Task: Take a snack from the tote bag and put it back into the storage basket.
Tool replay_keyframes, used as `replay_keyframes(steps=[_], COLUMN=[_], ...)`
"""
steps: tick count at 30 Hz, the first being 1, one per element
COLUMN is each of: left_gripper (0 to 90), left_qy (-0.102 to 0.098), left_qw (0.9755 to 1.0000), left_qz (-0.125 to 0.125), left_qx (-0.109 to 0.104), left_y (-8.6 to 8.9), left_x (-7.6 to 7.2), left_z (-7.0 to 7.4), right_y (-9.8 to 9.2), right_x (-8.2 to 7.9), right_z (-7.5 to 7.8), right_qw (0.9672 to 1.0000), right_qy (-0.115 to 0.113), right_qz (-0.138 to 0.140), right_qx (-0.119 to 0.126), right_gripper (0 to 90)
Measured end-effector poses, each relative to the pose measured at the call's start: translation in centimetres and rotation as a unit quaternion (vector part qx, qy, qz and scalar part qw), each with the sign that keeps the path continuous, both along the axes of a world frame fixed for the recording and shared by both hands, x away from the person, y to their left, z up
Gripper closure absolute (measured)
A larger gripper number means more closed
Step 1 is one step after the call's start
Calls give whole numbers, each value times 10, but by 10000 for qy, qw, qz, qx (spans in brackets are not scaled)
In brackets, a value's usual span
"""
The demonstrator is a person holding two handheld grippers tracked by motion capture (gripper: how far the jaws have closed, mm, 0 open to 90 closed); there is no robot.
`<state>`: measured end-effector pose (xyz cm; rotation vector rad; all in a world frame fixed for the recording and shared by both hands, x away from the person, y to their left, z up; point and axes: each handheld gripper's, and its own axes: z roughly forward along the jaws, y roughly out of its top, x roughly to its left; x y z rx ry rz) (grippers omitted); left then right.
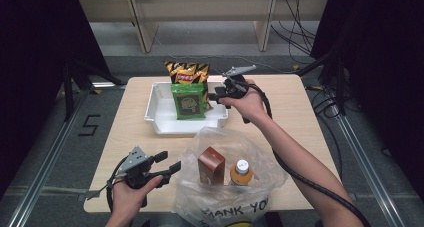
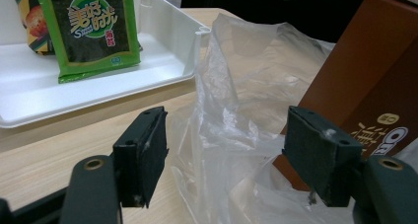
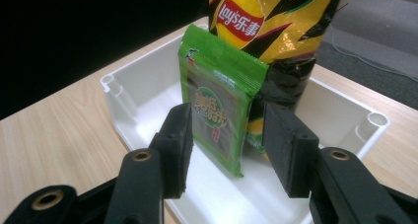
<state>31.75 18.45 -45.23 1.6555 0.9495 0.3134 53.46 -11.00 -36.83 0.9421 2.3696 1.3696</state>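
Jaws of the right hand-held gripper (image 3: 226, 145) stand apart, clear of the green seaweed packet (image 3: 222, 118) just ahead, which stands upright in the white tray (image 3: 123, 93) against a yellow chip bag (image 3: 271, 31). Left hand-held gripper (image 2: 226, 155) gapes beside the plastic bag (image 2: 236, 100) on the desk (image 1: 295, 112).

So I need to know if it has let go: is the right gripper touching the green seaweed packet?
Apart. In the right gripper view, the right gripper has open jaws, and the green seaweed packet stands beyond them, clear of both pads.
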Motion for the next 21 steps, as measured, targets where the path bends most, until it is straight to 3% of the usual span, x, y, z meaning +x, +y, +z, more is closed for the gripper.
replay_keyframes(steps=[2,5,7,9,11,12,17,20,21], left_gripper=[324,319,309,295,282,277,271,275,276], left_qy=[43,-90,-119,-140,-185,-192,-218,-183,-198], left_qw=[9999,9999,9999,9998,9997,9997,9996,9997,9995], left_qz=[-27,-47,-43,-45,-57,-56,-96,-144,-167], left_qx=[-102,-83,-108,-140,-125,-130,-146,-125,-168], left_y=[-1,2,1,0,-2,-3,-5,-5,-6], left_x=[-2,-1,-2,-4,-5,-6,-8,-7,-6], left_z=[2,5,8,10,14,15,16,14,13], right_y=[-8,-16,-23,-27,-36,-37,-51,-58,-60], right_x=[-6,-16,-22,-30,-35,-38,-57,-68,-74], right_z=[3,6,6,7,7,8,9,9,10], right_qw=[10000,9999,9999,9995,9998,9993,9992,9993,9994], right_qy=[-15,-19,-78,2,-85,-43,-46,-177,-112], right_qz=[12,-83,-111,-230,-164,-248,-162,-86,-107], right_qx=[-36,138,74,235,122,266,353,330,316], right_gripper=[545,524,501,487,483,482,495,495,494])
